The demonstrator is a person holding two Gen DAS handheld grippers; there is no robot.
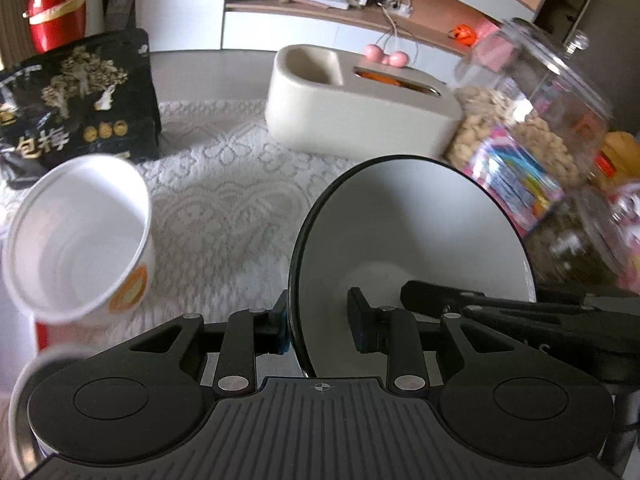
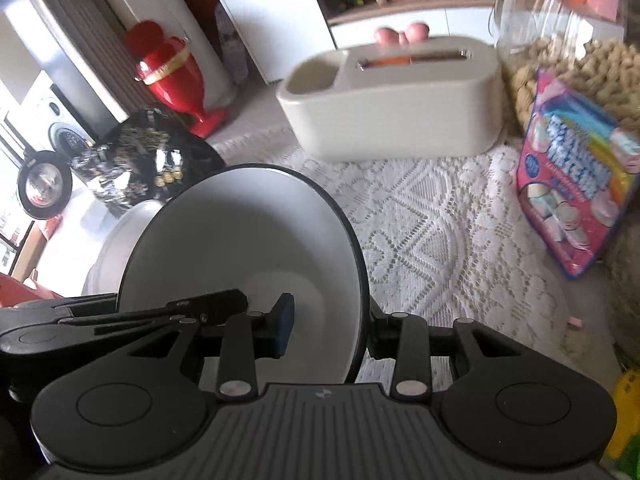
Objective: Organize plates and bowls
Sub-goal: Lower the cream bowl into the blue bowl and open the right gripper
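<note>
both grippers, left and right, pinch opposite rims of the white black-rimmed bowl, tilted above the lace tabletop before the cream tissue box. uneven pull could slip it.

A: Left gripper: matte black, ribbed base plate, small crosshair mark, silver pivot screws.
B: Right gripper: same build, round black side discs, blue pads.

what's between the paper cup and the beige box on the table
Only bare lace tablecloth lies between the paper cup and the beige box, as the left wrist view shows.
</note>
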